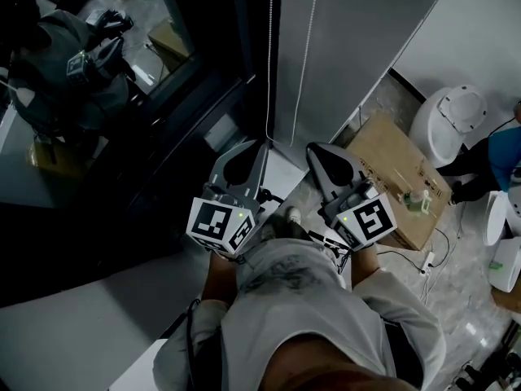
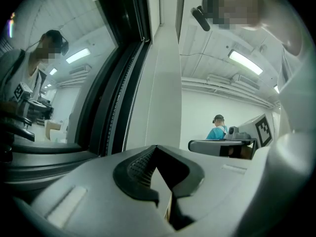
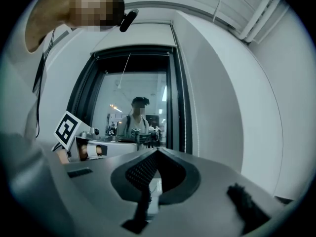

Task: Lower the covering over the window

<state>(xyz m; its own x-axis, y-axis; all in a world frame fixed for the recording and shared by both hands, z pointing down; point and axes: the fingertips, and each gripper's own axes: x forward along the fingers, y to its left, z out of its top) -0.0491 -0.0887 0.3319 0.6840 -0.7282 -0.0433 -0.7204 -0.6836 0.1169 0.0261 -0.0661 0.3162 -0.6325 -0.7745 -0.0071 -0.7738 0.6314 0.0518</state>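
Observation:
The dark-framed window (image 1: 98,96) fills the left of the head view, and its glass mirrors the person holding the grippers. The pane (image 3: 131,112) shows bare in the right gripper view. Two thin bead cords (image 1: 269,55) hang beside the frame against a grey panel (image 1: 358,39); a bead cord (image 2: 118,117) also runs down the frame in the left gripper view. My left gripper (image 1: 244,157) (image 2: 157,147) is shut and empty, its tip just below the cords. My right gripper (image 1: 321,155) (image 3: 157,151) is alongside it, also shut with nothing in it.
A flattened cardboard box (image 1: 399,173) lies on the floor to the right, with cables near it. White round fixtures (image 1: 452,120) stand past it beside a person in blue (image 1: 505,157). A white ledge (image 1: 277,173) sits under the cords.

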